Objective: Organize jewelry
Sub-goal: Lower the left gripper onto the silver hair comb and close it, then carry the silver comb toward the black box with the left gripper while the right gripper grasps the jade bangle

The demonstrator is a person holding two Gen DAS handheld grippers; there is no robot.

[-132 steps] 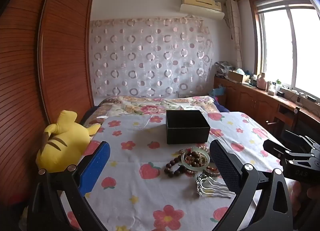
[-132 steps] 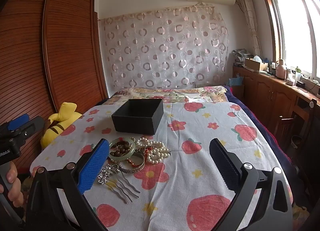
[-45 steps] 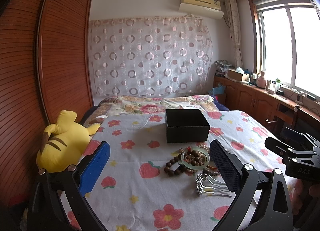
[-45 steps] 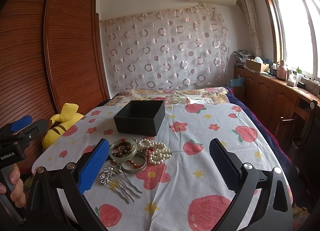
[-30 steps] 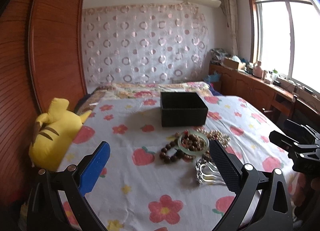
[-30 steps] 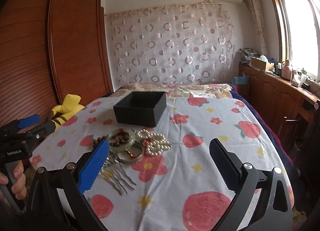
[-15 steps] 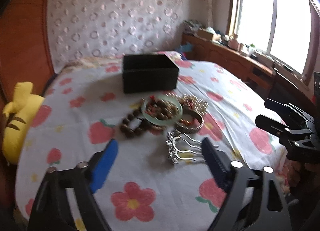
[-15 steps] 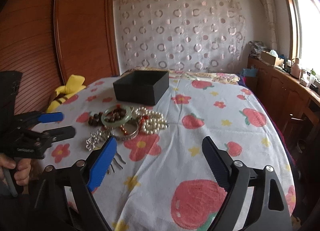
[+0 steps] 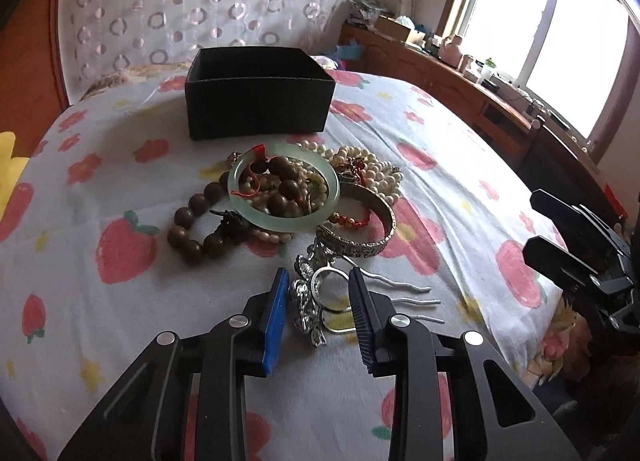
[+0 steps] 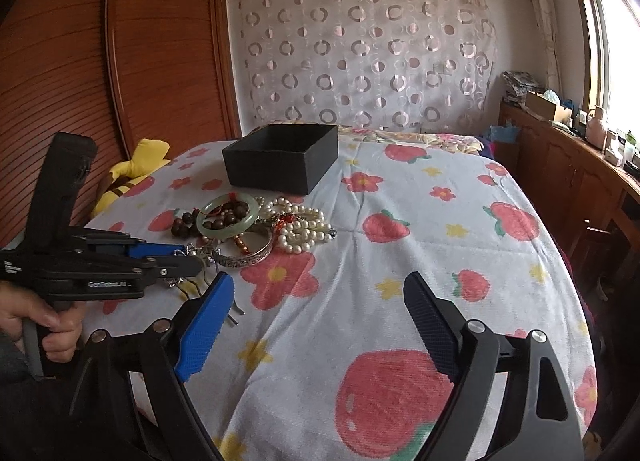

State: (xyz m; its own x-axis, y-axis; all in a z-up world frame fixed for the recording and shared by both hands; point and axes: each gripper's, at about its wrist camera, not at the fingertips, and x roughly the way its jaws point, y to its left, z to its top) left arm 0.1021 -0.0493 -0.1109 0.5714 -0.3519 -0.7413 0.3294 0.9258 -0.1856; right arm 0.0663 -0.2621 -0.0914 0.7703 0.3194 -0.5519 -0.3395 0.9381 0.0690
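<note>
In the left wrist view, the left tongs are seen lowered over the silver hair comb on the bed; their jaws have just been closing, the comb's ornate top is placed between them, but it cannot be told whether the pads already press on it. In the right wrist view, the right tongs are held released above the bedspread, while the pile of jewelry is found just before the black box.

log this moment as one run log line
left tool: jaws just closing around silver hair comb, grip not confirmed | right tool: open, empty | black box: no jewelry seen inside
</note>
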